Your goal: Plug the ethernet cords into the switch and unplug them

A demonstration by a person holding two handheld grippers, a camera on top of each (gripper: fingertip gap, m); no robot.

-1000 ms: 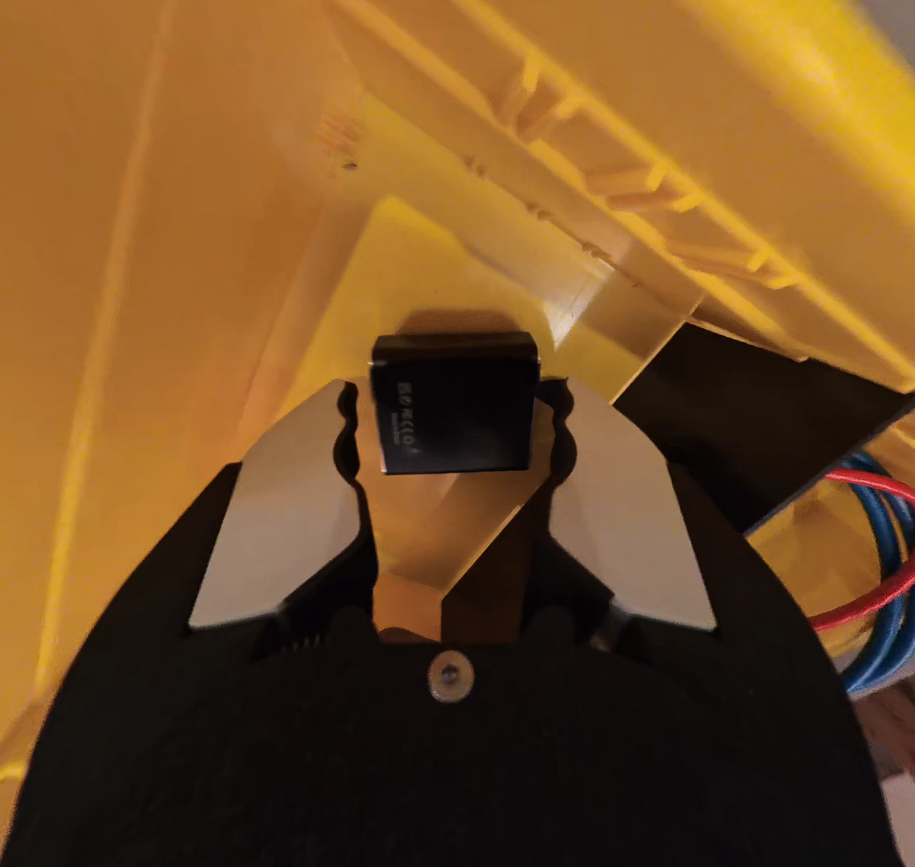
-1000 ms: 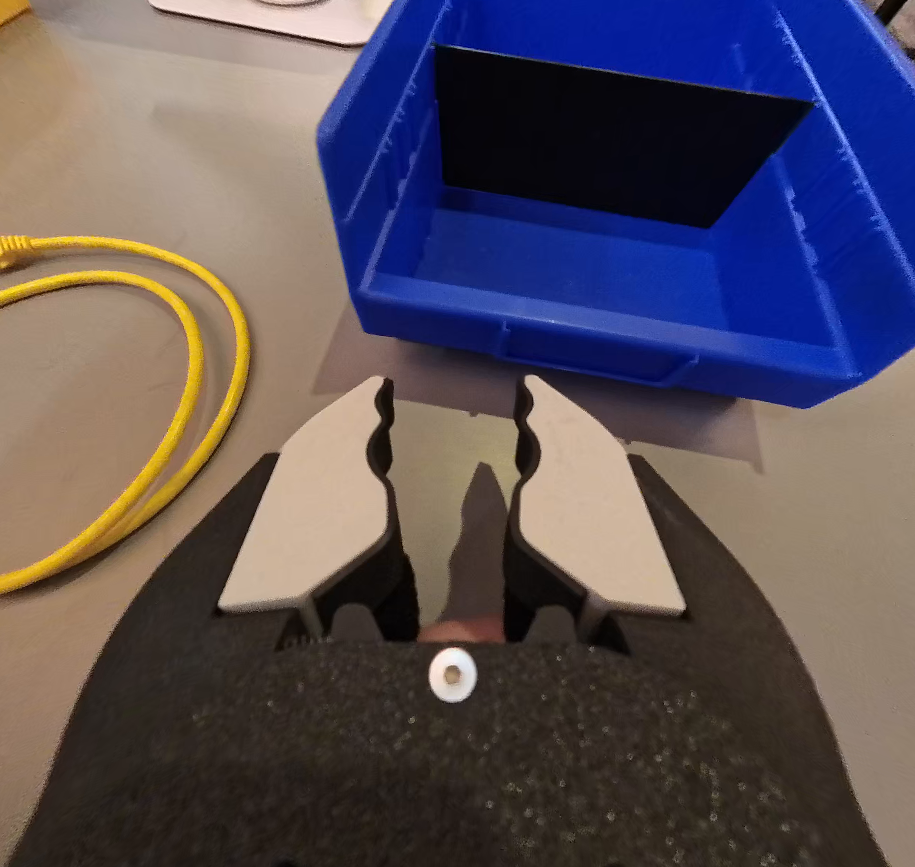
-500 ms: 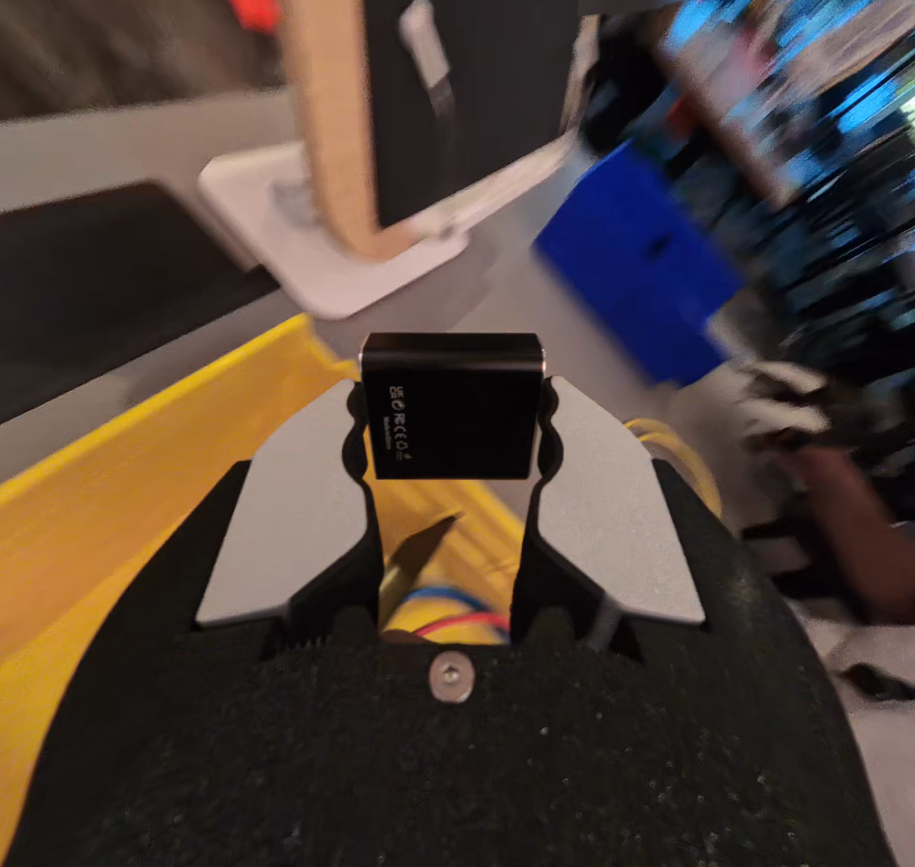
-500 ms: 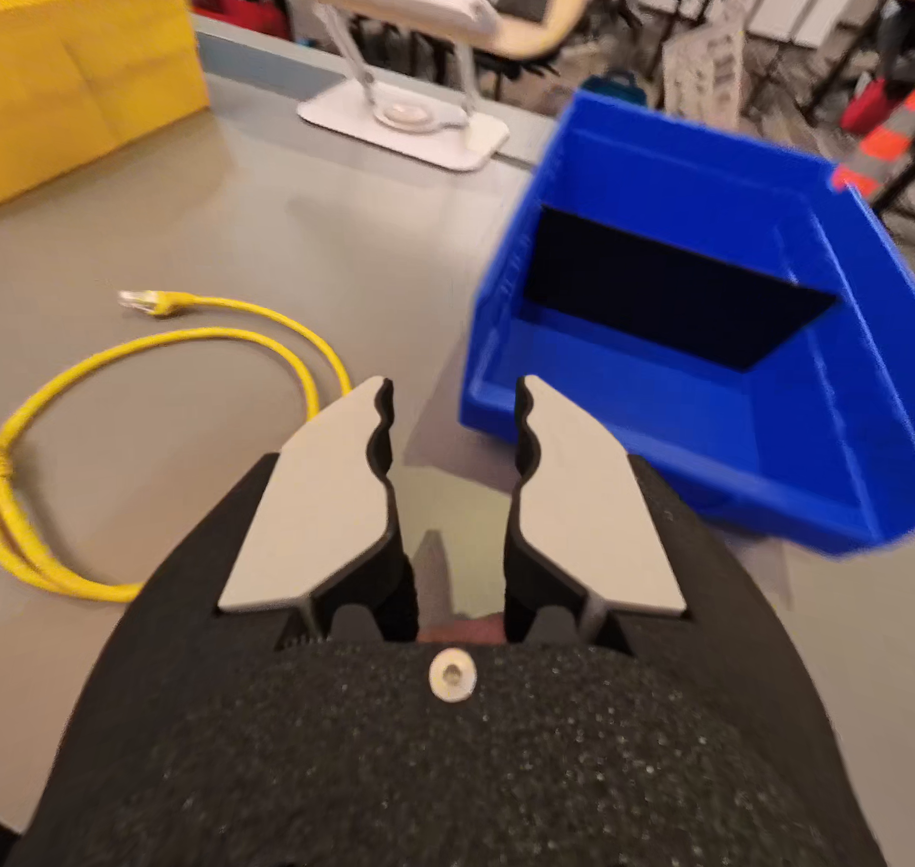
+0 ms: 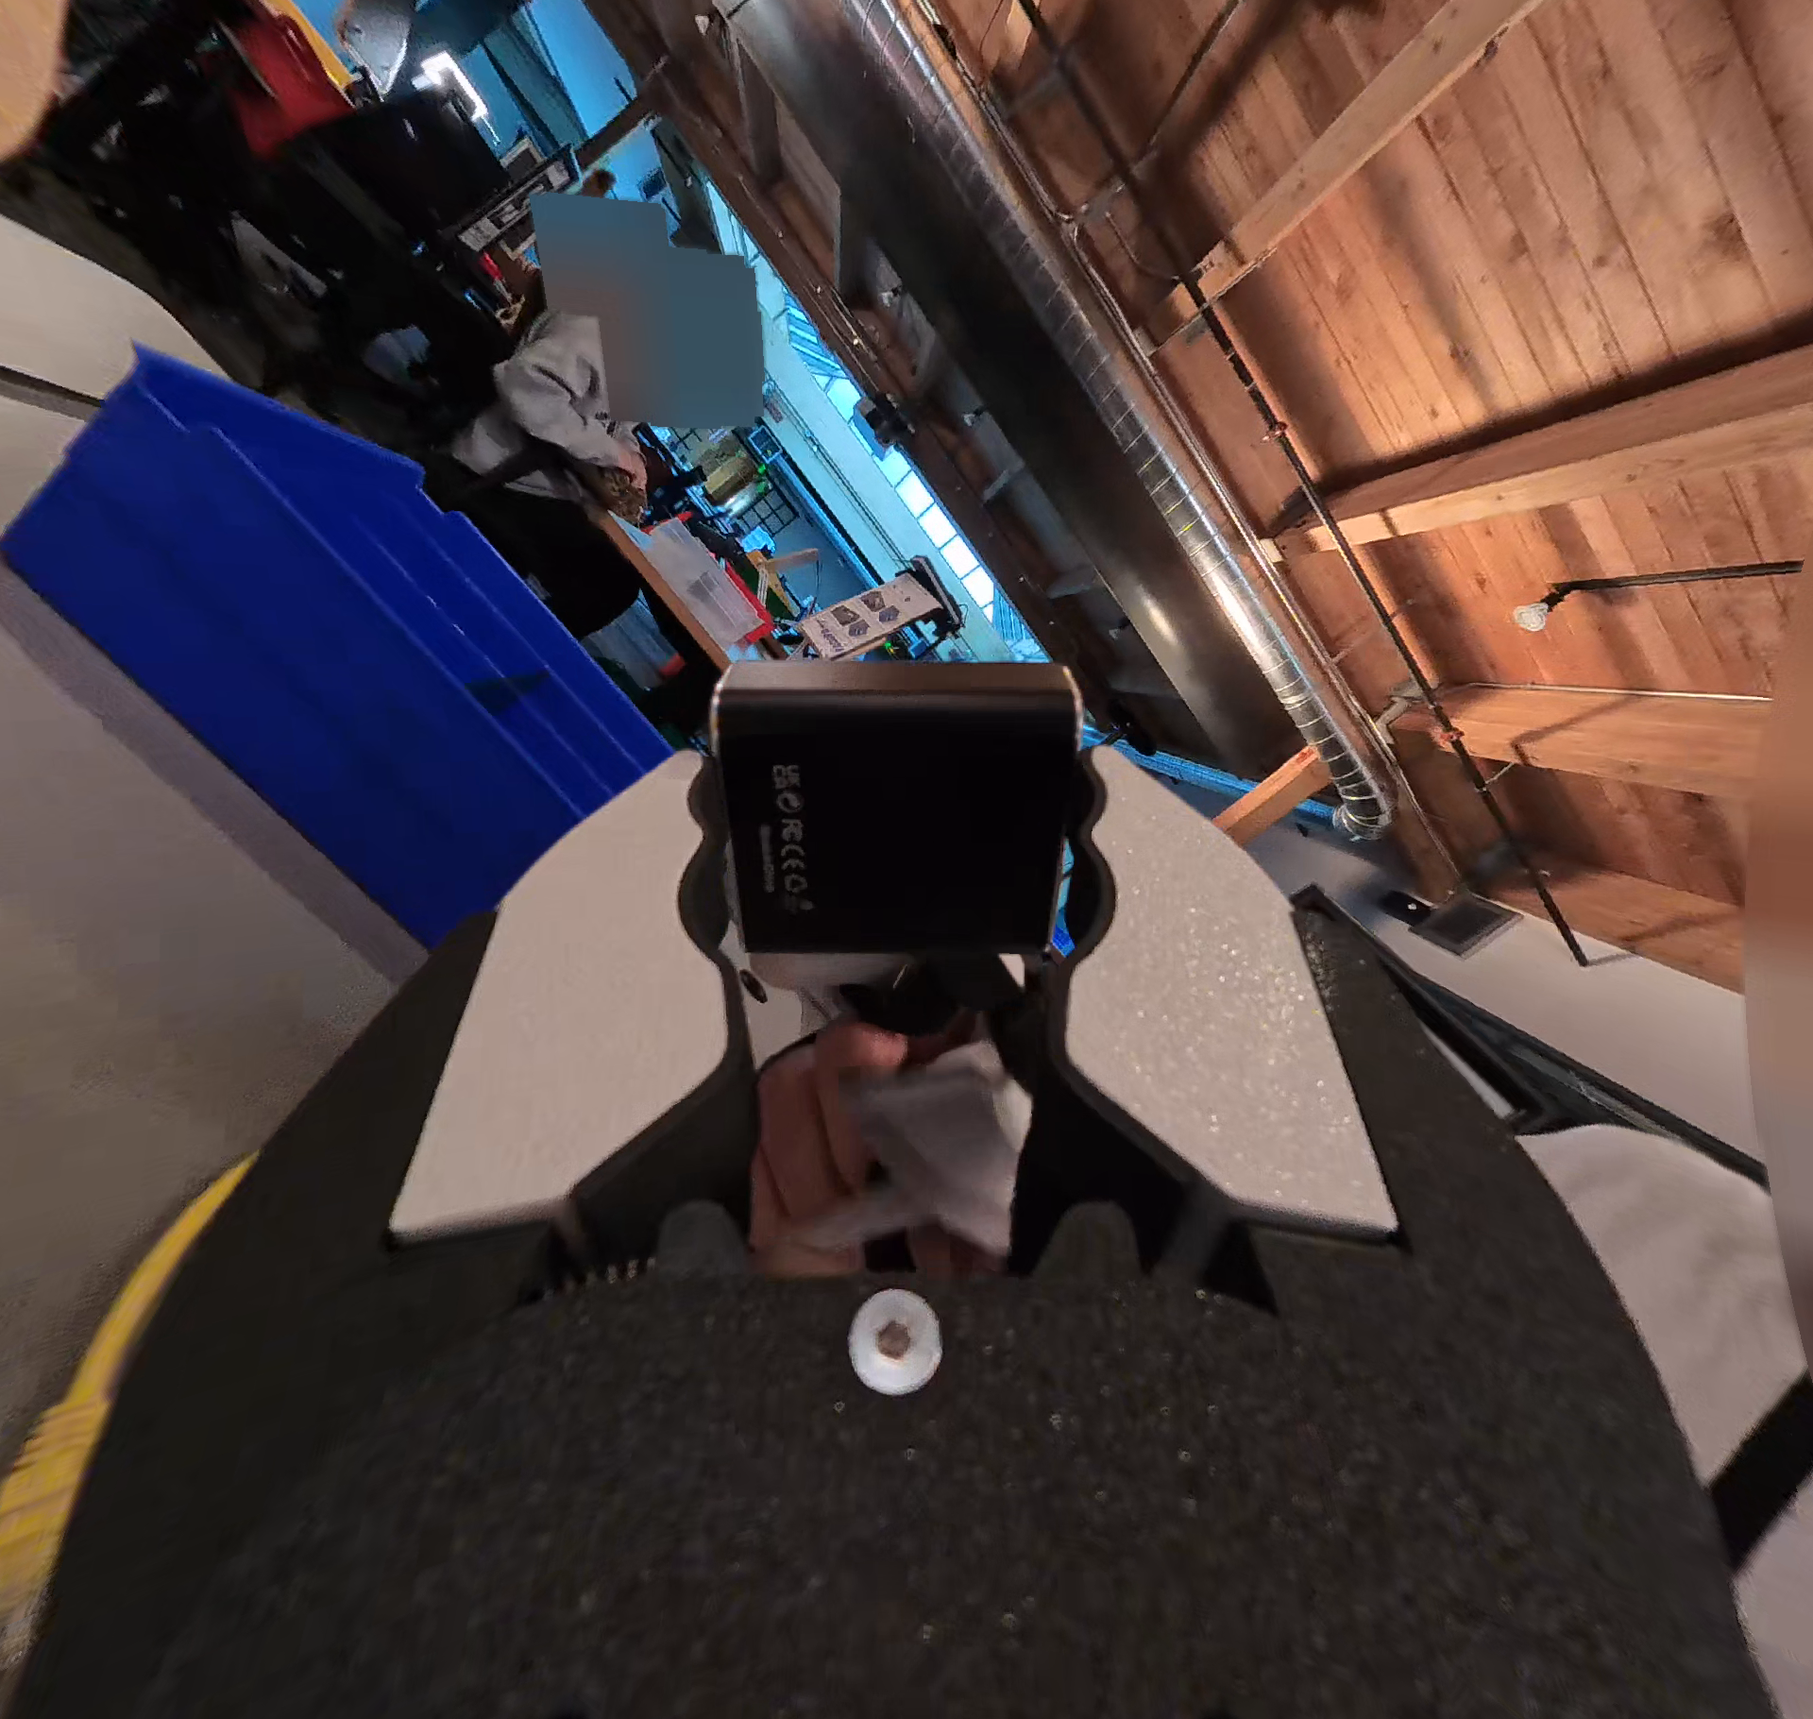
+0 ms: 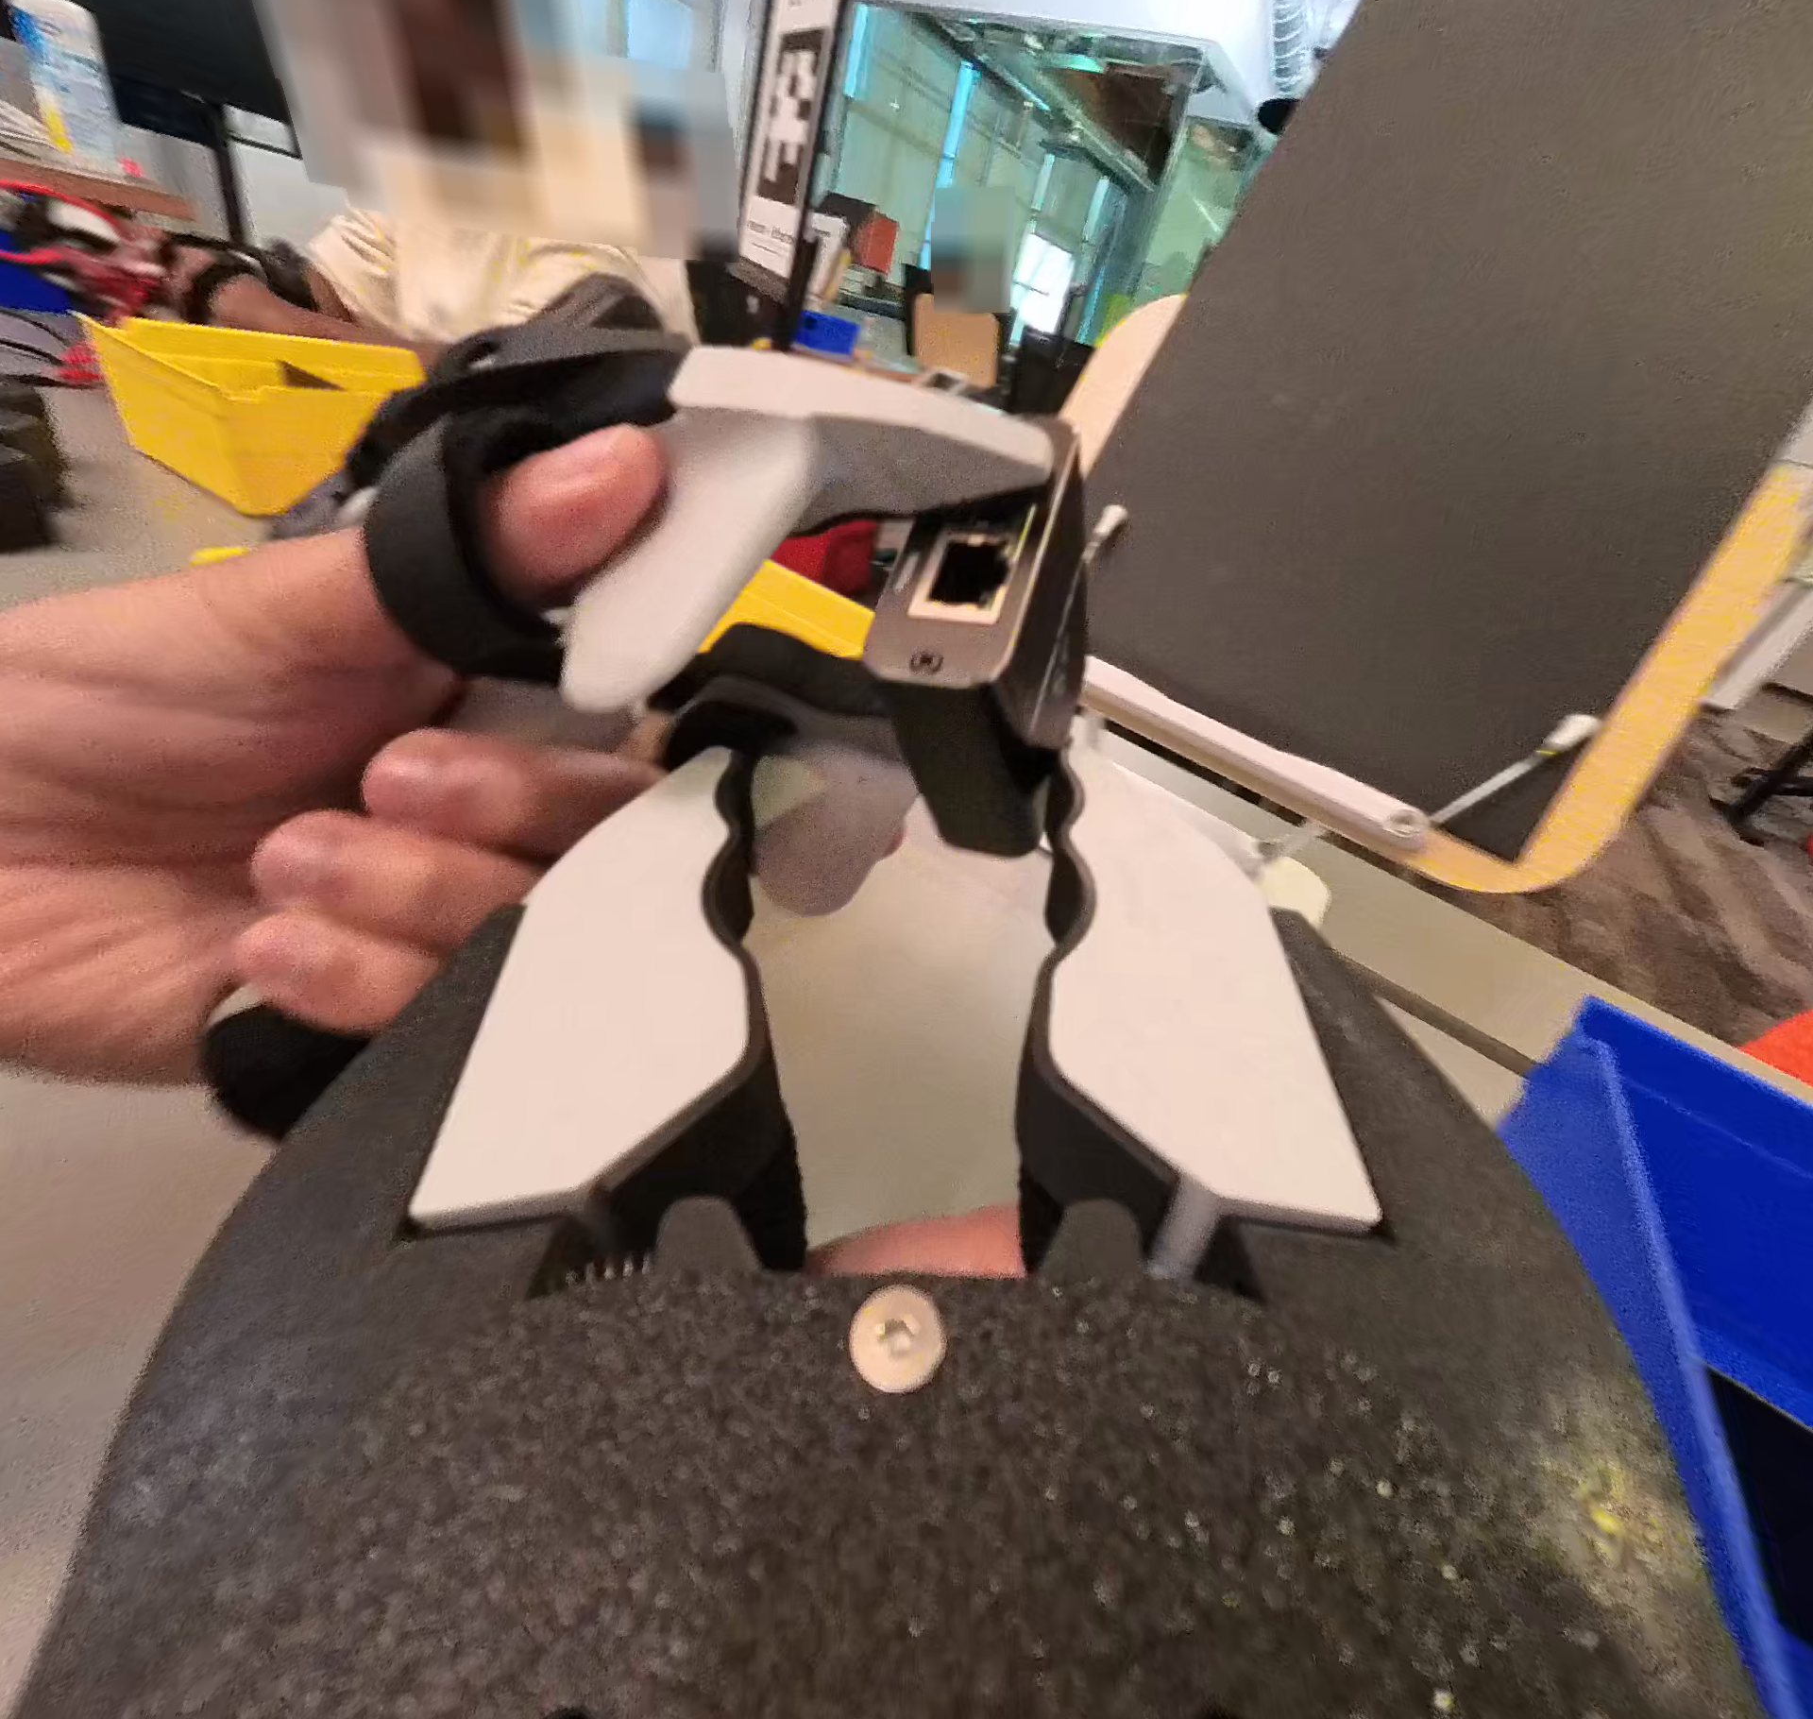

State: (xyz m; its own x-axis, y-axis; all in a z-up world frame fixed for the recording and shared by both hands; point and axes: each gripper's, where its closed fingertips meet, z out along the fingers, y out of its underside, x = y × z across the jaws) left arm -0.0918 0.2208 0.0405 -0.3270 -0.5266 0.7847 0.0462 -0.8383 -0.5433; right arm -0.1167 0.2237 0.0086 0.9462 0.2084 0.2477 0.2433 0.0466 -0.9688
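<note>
My left gripper [image 5: 895,789] is shut on a small black switch [image 5: 893,818], with both pads pressed on its sides, and holds it up in the air. In the right wrist view the same switch [image 6: 981,592] shows end-on, with one open port facing me, clamped between the left gripper's fingers [image 6: 785,465]. My right gripper [image 6: 895,789] is open and empty, just below and in front of the switch. The left gripper's lower finger [image 6: 971,779] hangs close to my right fingertips. No cord shows in either view.
A person's hand [image 6: 196,740] holds the left gripper at the left. A blue bin [image 6: 1687,1230] stands at the lower right and also shows in the left wrist view [image 5: 294,612]. A yellow bin [image 6: 235,406] stands at the far left. A dark board on a stand [image 6: 1452,298] rises behind.
My left gripper closed on the switch in the yellow bin, lifted it out and swung it up towards the right gripper. My right gripper tilted up from the table and its jaws widened.
</note>
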